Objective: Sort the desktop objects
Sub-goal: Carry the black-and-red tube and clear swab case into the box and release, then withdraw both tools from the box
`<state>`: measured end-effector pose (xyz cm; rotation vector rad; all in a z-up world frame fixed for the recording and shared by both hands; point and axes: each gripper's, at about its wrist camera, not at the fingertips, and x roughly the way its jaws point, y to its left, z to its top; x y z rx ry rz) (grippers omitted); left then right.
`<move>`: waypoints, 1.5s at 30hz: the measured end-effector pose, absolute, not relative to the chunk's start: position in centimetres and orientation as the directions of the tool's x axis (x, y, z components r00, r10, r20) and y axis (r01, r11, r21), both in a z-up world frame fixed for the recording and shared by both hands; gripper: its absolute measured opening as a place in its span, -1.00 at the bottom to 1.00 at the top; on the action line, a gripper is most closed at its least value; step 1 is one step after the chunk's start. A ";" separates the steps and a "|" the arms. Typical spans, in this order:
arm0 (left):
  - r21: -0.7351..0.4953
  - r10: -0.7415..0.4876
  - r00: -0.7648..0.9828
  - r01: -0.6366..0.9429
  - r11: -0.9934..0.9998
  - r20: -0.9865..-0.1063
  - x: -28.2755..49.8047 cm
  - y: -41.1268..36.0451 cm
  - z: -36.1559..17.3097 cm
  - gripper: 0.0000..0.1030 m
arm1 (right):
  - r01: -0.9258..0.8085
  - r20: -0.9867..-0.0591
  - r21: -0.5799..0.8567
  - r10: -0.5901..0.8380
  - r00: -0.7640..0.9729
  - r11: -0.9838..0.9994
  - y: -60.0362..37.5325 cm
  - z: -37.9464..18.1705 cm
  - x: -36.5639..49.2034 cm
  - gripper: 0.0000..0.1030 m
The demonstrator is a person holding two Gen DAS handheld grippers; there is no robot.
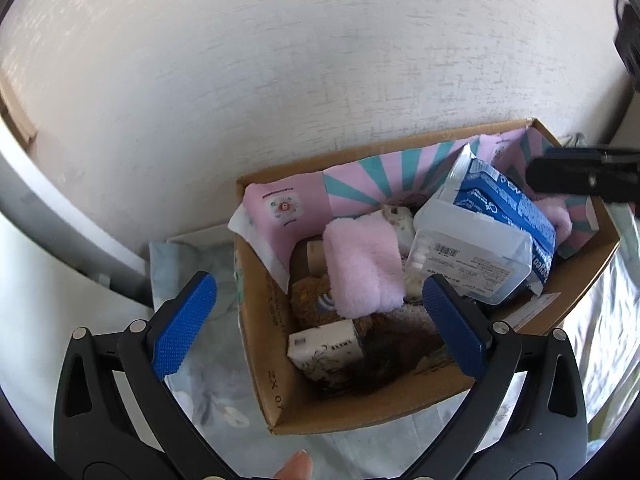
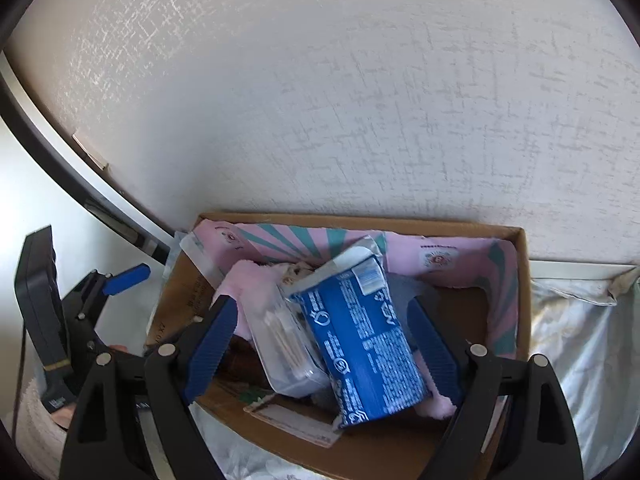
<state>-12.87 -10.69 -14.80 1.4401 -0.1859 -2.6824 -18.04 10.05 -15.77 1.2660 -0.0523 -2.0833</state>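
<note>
Both tongs (image 1: 320, 320) (image 2: 324, 348) spread wide, holding nothing, poised over cardboard box (image 1: 264, 356); blue packet (image 2: 360, 344) leaned on swab case (image 2: 280, 344), likely just dropped in.

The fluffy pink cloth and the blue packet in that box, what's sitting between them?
A clear plastic box of cotton swabs lies between the pink cloth and the blue packet, leaning against the packet; both views show it.
</note>
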 end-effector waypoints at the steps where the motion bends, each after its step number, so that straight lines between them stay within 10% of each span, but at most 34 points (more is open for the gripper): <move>1: 0.140 -0.133 -0.552 0.030 -0.990 -0.823 -12.8 -10.8 -14.6 0.99 | 0.533 -0.769 0.365 -0.570 -0.290 -0.763 10.0 -15.8 -17.9 0.64; 18: 0.100 -0.132 -0.581 0.087 -0.991 -0.804 -9.3 -10.0 -9.8 0.99 | 0.496 -0.770 0.301 -0.514 -0.378 -0.815 12.1 -13.2 -14.1 0.99; 45: -0.073 -0.176 -0.664 0.329 -0.942 -0.726 -0.8 -7.1 -3.0 0.99 | 0.249 -0.772 0.025 -0.177 -0.610 -0.968 17.4 -7.0 -3.8 0.99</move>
